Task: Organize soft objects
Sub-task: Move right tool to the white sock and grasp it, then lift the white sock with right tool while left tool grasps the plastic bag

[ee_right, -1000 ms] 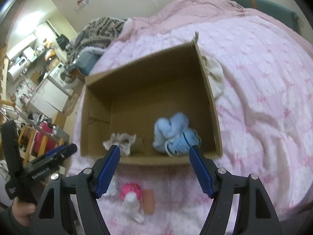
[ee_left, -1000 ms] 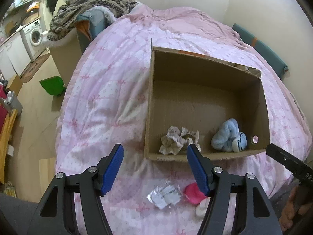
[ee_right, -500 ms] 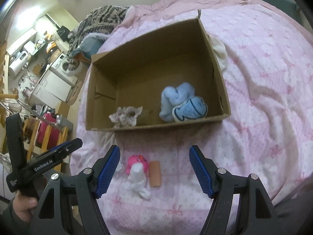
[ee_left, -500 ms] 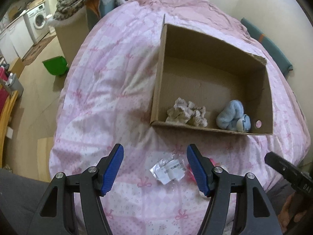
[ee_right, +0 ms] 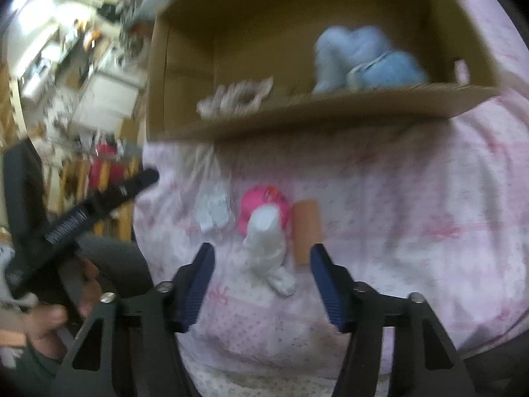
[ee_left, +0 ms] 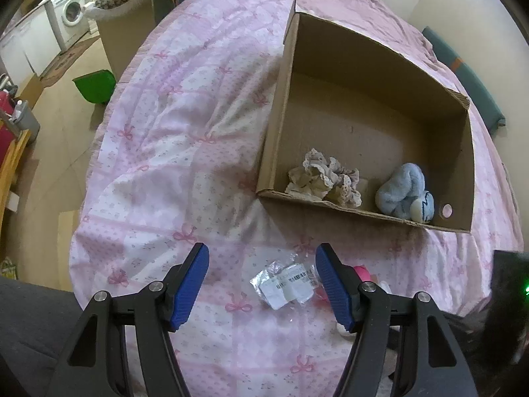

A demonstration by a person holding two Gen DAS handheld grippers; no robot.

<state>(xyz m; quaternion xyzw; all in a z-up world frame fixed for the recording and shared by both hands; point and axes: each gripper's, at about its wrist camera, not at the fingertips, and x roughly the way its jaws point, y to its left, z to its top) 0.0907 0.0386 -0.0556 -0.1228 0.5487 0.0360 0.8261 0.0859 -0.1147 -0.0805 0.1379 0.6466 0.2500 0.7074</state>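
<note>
A cardboard box (ee_left: 274, 139) lies on the pink bed and holds a beige lace scrunchie (ee_left: 324, 182) and a blue plush item (ee_left: 405, 193); both also show in the right wrist view, the scrunchie (ee_right: 238, 94) and the plush (ee_right: 363, 59). In front of the box lie a clear plastic packet (ee_left: 286, 284), a pink soft toy (ee_right: 263, 200), a white sock (ee_right: 266, 248) and a tan cylinder (ee_right: 307, 231). My left gripper (ee_left: 261, 284) is open above the packet. My right gripper (ee_right: 261, 281) is open over the white sock.
The pink bedspread (ee_left: 172, 152) falls off at the left to a floor with a green bin (ee_left: 94, 84) and a washing machine (ee_left: 71, 13). A teal cushion (ee_left: 463, 76) lies at the far right by the wall.
Both grippers have drawn back from the box and lowered toward the items in front of it. The right wrist view is blurred from motion and is now close over the sock and pink toy.
</note>
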